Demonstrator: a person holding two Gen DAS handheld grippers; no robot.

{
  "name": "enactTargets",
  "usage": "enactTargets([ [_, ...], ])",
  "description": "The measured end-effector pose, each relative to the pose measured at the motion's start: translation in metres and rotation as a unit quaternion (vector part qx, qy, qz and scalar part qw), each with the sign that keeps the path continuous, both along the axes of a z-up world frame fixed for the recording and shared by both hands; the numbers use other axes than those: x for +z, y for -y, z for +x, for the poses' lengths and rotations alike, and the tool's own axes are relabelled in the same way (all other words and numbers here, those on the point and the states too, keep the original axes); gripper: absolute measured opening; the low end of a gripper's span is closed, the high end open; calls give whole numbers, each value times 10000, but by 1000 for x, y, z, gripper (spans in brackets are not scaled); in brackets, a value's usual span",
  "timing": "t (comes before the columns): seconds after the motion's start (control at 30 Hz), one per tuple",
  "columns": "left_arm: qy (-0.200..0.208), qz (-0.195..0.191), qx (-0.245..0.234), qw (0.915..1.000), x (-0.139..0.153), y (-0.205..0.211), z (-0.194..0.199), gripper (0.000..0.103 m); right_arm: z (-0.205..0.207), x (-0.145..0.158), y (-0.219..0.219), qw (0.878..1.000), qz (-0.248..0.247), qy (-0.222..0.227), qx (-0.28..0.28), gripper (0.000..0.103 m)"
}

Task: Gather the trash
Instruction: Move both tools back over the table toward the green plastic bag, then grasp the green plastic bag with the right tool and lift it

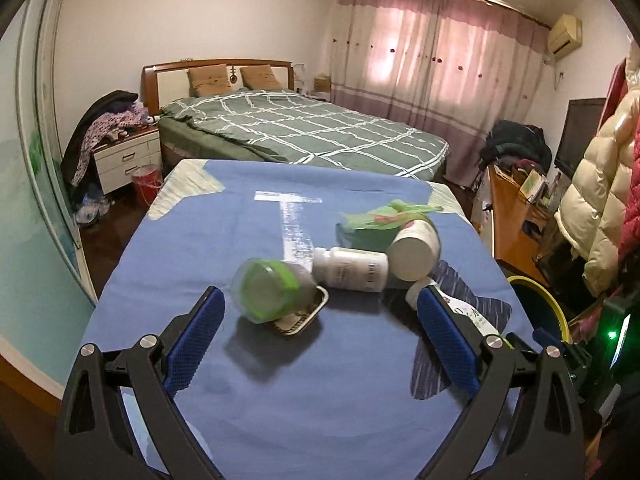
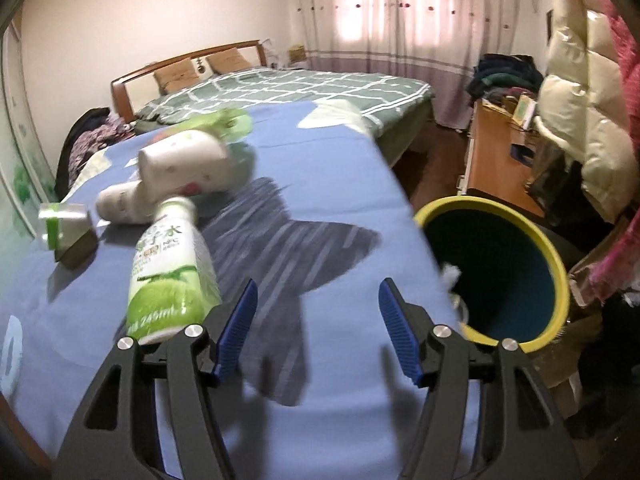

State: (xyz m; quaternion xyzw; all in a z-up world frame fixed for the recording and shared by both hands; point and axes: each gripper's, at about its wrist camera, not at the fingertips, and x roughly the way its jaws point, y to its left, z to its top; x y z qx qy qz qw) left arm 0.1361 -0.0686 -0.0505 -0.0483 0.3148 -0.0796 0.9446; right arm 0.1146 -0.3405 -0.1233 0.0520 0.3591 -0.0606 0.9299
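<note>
Blue-padded fingers of the left gripper (image 1: 320, 304) stand spread wide above the blue tablecloth (image 1: 200, 248), with nothing pinched between them. Fingers of the right gripper (image 2: 318, 292) are likewise parted and empty, over the cloth near its right edge.

Taking the tablecloth as landmark: on its near middle, just beyond the left gripper, a clear cup with a green lid (image 1: 266, 290) lies tipped on its side against a small foil tray (image 1: 300, 314). Behind the tray, a white pill bottle (image 1: 352, 270) lies on its side, and a larger white tub (image 1: 414, 250) leans beside it, apparently touching. Behind both, toward the cloth's far right, sits a crumpled green plastic bag (image 1: 384, 216). At the cloth's near right lies a coconut-water bottle (image 2: 172, 276), its cap end toward the tub; in the left wrist view it is mostly hidden by the right finger. A T of white tape (image 1: 292, 216) marks the far middle.

Off the cloth's right edge, below it, stands a yellow-rimmed bin (image 2: 556, 264) with something white (image 2: 451, 273) at its near rim. Beyond the far edge are a bed with a green checked cover (image 1: 312, 128) and pink curtains (image 1: 432, 60).
</note>
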Motion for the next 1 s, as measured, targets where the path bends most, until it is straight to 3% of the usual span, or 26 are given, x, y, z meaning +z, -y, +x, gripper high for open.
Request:
enactTargets([
  [0.23,-48,-101,163,9998,-8,-19,-5,95,12,3,-34,9995,-52,113,295,61],
  [0.37,-18,-134,249,9996,-7,-26,-5,95,33,28,-36,9987,-162,349,328,61],
  [0.6,-5,-192,332,9993,-9,-33,-5,95,102,70,-41,9960,220,354,786,61],
  [0.77,-24,-204,372,9991,-10,-36,-3,95,162,74,-46,9972,257,55,697,61],
  [1.0,-76,-231,363,9990,-14,-38,3,95,213,44,-45,9947,595,-588,596,60],
])
